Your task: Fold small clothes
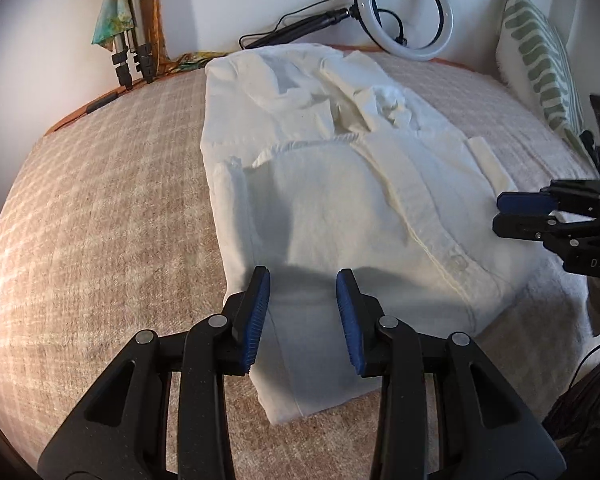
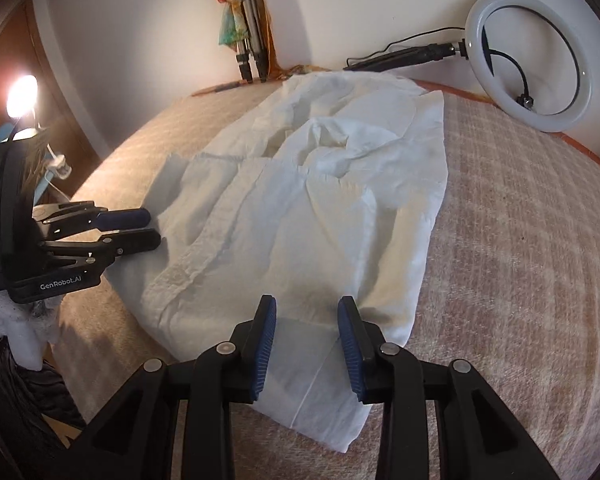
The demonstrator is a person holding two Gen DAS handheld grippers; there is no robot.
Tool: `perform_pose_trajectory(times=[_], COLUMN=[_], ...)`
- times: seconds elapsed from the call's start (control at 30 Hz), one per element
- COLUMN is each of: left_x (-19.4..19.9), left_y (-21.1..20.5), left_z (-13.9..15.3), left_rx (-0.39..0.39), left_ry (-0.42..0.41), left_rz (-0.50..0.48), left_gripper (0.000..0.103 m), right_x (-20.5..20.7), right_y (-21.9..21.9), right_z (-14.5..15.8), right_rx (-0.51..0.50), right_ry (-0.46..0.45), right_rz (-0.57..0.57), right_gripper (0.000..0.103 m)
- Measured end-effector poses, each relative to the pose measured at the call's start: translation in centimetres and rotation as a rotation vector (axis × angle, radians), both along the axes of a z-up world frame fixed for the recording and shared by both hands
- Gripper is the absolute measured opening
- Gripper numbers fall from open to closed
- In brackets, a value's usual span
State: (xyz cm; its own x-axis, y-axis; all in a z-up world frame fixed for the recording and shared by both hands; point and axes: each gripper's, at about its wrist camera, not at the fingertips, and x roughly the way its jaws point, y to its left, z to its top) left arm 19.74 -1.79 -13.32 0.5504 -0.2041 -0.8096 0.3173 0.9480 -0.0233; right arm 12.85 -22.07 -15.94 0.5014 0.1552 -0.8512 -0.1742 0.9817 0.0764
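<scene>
A white button shirt (image 1: 340,200) lies on the beige checked bed cover (image 1: 100,220), its sides folded in and its collar end towards the wall; it also shows in the right wrist view (image 2: 300,220). My left gripper (image 1: 303,276) is open and empty, its blue pads hovering over the shirt's near hem at the left corner. My right gripper (image 2: 307,303) is open and empty over the hem's right corner. Each gripper shows in the other's view: the right one (image 1: 500,212) at the shirt's right edge, the left one (image 2: 150,226) at its left edge.
A ring light (image 1: 406,14) on a black stand leans against the wall behind the shirt. A tripod with a coloured scarf (image 1: 128,32) stands at the back left. A green-patterned pillow (image 1: 540,60) lies at the right. A lit lamp (image 2: 22,92) glows at the far left.
</scene>
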Motion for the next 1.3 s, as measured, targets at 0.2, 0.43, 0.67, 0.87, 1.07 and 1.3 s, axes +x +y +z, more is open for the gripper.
perform_pose_trajectory(times=[0.2, 0.43, 0.67, 0.87, 1.07, 1.3], left_x=[0.4, 1.8, 7.8, 15.3, 22.7, 29.9], left_y=[0.0, 2.1, 3.6, 7.8, 9.5, 10.5], left_z=[1.0, 4.5, 6.5, 3.2, 0.2, -3.3], left_rx=[-0.021, -0.127, -0.205, -0.353, -0.455, -0.526], left_ry=[0.003, -0.054, -0.033, 0.107, 0.165, 0.201], left_rz=[0.032, 0.105, 0.086, 0.172, 0.189, 0.218], left_gripper=[0.036, 0.036, 0.036, 0.036, 0.036, 0.036], right_x=[0.6, 0.2, 2.7, 7.8, 14.2, 20.3], right_y=[-0.5, -2.5, -4.3, -7.2, -11.2, -15.3], right_z=[0.5, 4.3, 7.3, 6.9, 3.8, 0.6], right_rx=[0.049, 0.073, 0.125, 0.199, 0.277, 0.398], right_ry=[0.031, -0.157, -0.195, -0.140, -0.053, -0.022], right_rz=[-0.016, -0.110, -0.140, -0.134, -0.171, -0.233], right_gripper=[0.037, 0.065, 0.075, 0.062, 0.056, 0.054])
